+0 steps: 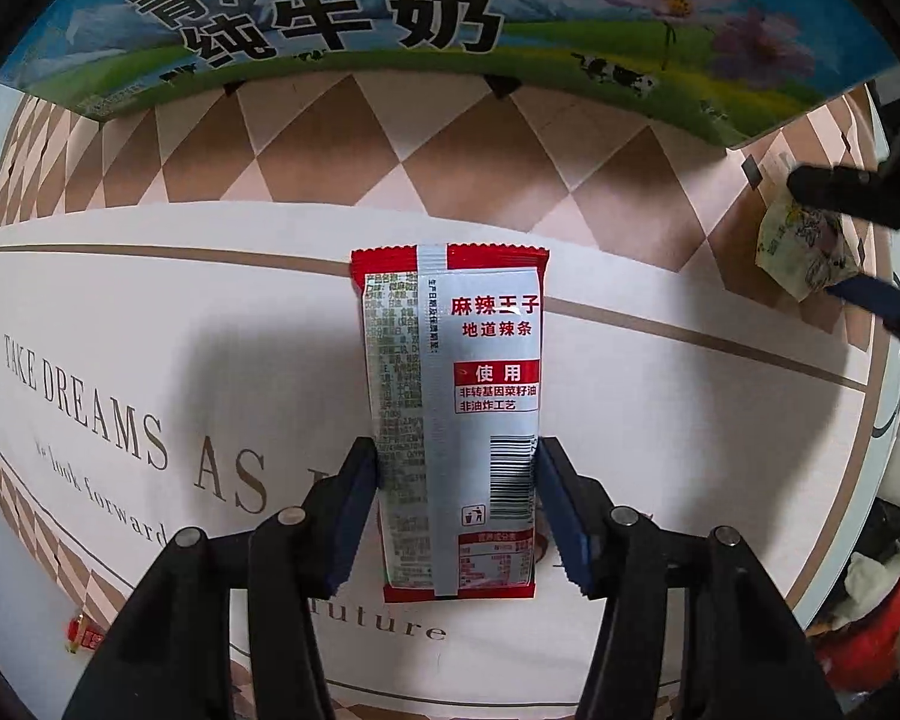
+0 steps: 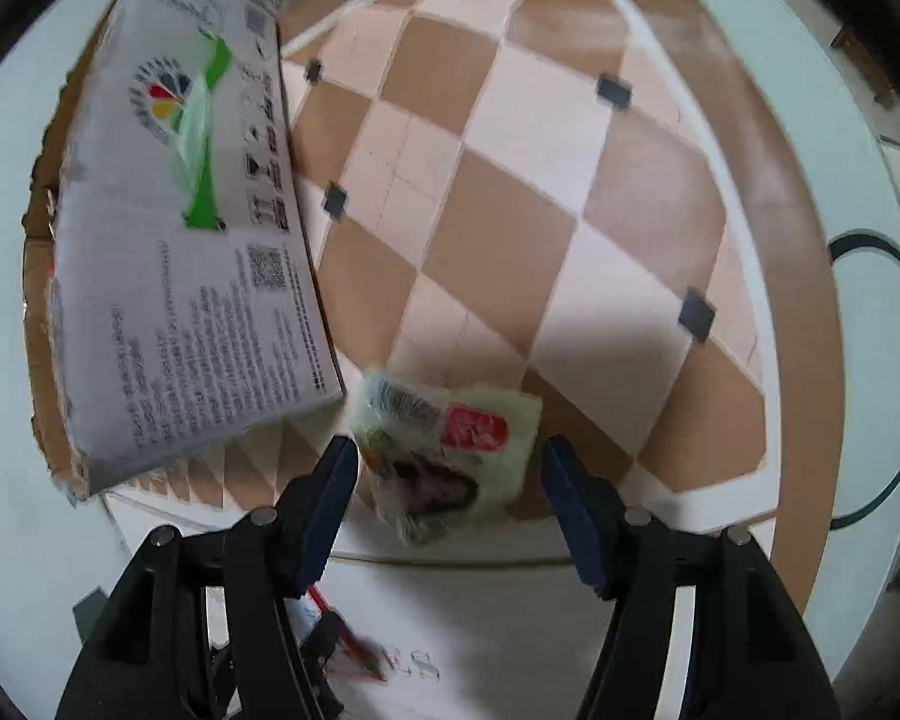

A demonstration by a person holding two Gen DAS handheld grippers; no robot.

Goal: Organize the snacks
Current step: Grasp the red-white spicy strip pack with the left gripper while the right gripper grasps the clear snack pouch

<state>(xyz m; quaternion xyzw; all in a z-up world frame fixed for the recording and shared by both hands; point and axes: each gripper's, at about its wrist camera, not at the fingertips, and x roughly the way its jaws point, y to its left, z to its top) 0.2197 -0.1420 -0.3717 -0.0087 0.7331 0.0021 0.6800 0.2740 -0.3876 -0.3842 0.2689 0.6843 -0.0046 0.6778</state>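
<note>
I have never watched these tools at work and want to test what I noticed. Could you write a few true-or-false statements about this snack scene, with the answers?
1. The left hand-held gripper grips a red and silver snack packet. True.
2. That packet shows a barcode. True.
3. The right hand-held gripper has a blue metal can between its fingers. False: a pale green plastic snack packet sits there.
4. The printed cardboard milk box shows penguins on ice. False: cows, grass and purple flowers.
5. The patterned table cover carries English lettering. True.
</note>
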